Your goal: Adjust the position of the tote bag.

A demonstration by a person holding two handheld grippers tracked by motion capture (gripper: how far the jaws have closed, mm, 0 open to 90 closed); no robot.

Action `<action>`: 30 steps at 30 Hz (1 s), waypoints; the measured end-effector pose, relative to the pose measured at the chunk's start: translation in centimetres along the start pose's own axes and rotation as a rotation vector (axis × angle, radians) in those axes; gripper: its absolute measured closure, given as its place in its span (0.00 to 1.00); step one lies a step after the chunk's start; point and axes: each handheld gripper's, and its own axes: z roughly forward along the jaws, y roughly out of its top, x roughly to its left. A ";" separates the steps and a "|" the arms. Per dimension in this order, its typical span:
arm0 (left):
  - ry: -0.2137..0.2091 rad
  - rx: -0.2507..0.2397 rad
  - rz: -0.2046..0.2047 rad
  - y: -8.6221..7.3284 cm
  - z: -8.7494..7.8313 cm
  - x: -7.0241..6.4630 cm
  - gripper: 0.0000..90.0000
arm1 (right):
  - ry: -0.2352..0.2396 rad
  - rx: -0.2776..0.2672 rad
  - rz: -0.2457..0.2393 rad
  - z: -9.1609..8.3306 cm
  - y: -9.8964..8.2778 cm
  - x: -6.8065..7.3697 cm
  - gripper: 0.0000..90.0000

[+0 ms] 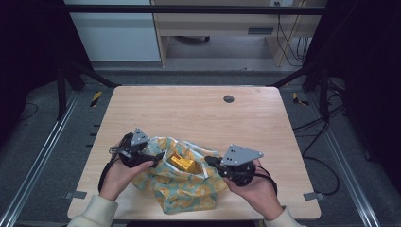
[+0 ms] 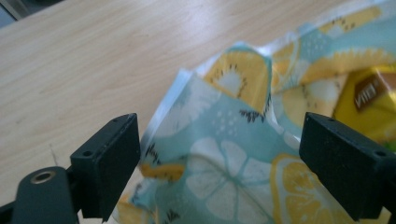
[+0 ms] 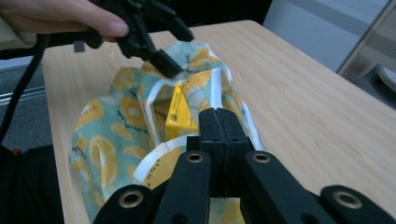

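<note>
You are pinching fruit-print bag (image 1: 182, 187) rim with right gripper (image 3: 219, 123), jaws clamped on it, at near table (image 1: 198, 111) edge. Left gripper (image 2: 219, 154) spread wide, straddling opposite rim. Risk: pulling unevenly, rim slipping, yellow carton (image 1: 182, 164) tipping out.

Even soft light; gripper views slightly blurred.

One wooden table (image 1: 198, 113) was counted, with one round dark grommet (image 1: 229, 99) set in it toward twelve o'clock. One fruit-printed fabric bag (image 1: 184, 189) was seen at six o'clock, and one yellow box (image 1: 182, 163) was counted inside it. Two grippers were counted: the left gripper (image 1: 158, 155) at the bag's nine o'clock and the right gripper (image 1: 210, 161) at its three o'clock. Two hands were counted, one per gripper.
</note>
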 end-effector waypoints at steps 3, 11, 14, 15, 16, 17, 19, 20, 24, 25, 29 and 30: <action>-0.001 0.004 -0.005 -1.6 0.0 -0.3 0.16 | 0.004 0.005 0.035 -0.3 -1.5 -0.3 1.00; 0.008 -0.042 0.040 -2.2 -0.5 -0.7 0.53 | 0.002 0.001 0.079 -0.3 -3.6 -0.7 1.00; -0.001 -0.053 0.038 -2.2 -0.3 -0.8 0.72 | 0.001 0.002 0.088 -0.1 -4.0 -0.9 1.00; -0.009 -0.049 0.045 -2.2 -0.2 -0.8 0.72 | 0.001 0.002 0.088 -0.1 -4.0 -0.9 1.00; -0.012 -0.047 0.046 -2.1 -0.1 -0.8 0.76 | -0.001 0.003 0.089 -0.1 -4.1 -1.0 1.00; -0.015 -0.042 0.050 -2.1 0.0 -0.8 0.80 | -0.003 0.003 0.093 0.0 -4.2 -1.1 1.00; -0.016 -0.047 0.044 -2.2 0.0 -0.8 0.89 | -0.004 0.002 0.106 0.2 -4.4 -1.4 1.00; -0.018 -0.049 0.042 -2.2 -0.1 -0.8 0.93 | -0.006 0.002 0.108 0.3 -4.5 -1.4 1.00; -0.011 -0.092 0.026 -2.4 -1.6 -0.6 1.00 | -0.015 0.000 0.116 0.3 -5.1 -1.6 1.00; -0.009 -0.105 0.020 -2.5 -2.0 -0.6 1.00 | -0.018 -0.001 0.121 0.2 -5.2 -1.7 1.00; -0.024 -0.139 0.009 -3.3 -3.7 -0.9 1.00 | -0.030 -0.014 0.132 -0.6 -5.6 -1.7 1.00; -0.024 -0.139 0.009 -3.3 -3.7 -0.9 1.00 | -0.030 -0.014 0.132 -0.6 -5.6 -1.7 1.00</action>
